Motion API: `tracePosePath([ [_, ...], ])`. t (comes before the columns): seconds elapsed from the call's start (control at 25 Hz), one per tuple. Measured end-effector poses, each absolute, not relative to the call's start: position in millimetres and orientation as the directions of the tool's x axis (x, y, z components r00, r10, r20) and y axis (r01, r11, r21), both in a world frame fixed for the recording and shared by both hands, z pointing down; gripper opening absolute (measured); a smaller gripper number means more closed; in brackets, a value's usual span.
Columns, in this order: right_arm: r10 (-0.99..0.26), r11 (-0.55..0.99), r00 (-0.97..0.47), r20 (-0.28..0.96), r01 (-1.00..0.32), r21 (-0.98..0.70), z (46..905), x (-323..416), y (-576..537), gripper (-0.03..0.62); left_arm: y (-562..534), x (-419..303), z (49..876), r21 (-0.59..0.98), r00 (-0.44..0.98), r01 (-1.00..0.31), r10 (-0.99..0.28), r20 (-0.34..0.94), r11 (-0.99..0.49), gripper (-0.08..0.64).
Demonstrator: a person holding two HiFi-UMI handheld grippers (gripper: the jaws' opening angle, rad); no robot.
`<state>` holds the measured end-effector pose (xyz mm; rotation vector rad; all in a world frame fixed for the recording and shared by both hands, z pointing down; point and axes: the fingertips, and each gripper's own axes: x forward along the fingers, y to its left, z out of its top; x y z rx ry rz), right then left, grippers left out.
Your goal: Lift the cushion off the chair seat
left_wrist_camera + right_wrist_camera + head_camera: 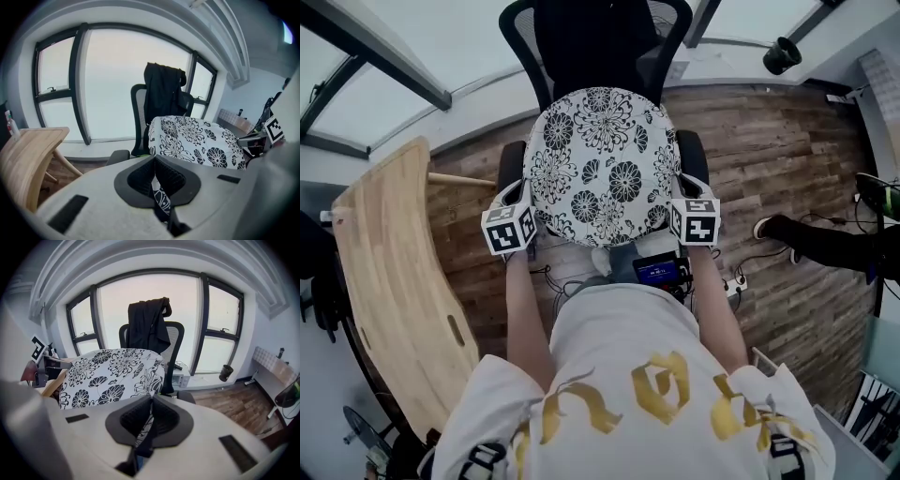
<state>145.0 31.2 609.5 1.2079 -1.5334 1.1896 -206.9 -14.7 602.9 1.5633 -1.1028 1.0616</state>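
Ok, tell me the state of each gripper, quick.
Left gripper: shut on the cushion, at its edge.
Right gripper: shut on the cushion, at its other side.

Three cams: one overhead, two jaw-mounted, all on the same cushion (602, 164).
Head view sits above the person, aimed steeply down past the shirt (647, 394) onto the cushion and chair (598, 42). Left gripper view rides the left gripper (158, 187) close behind its jaws, low at the cushion's left edge, facing across it toward the windows (117, 84). Right gripper view mirrors that from the right gripper (146, 420) at the opposite edge. Both gripper views share cushion, chair back and windows. Left gripper view also catches the right gripper's marker cube (274, 131) at its right edge.
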Motion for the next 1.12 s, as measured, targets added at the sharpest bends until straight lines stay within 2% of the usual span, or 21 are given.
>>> tracePosePath([
  [1.12,-0.185,0.057,-0.23,0.956,-0.973,-0.223,612.8,144.0,36.1,0.018,-1.4,-200.8,609.5,0.201,0.226,-0.963,-0.135,0.965,-0.177,0.012],
])
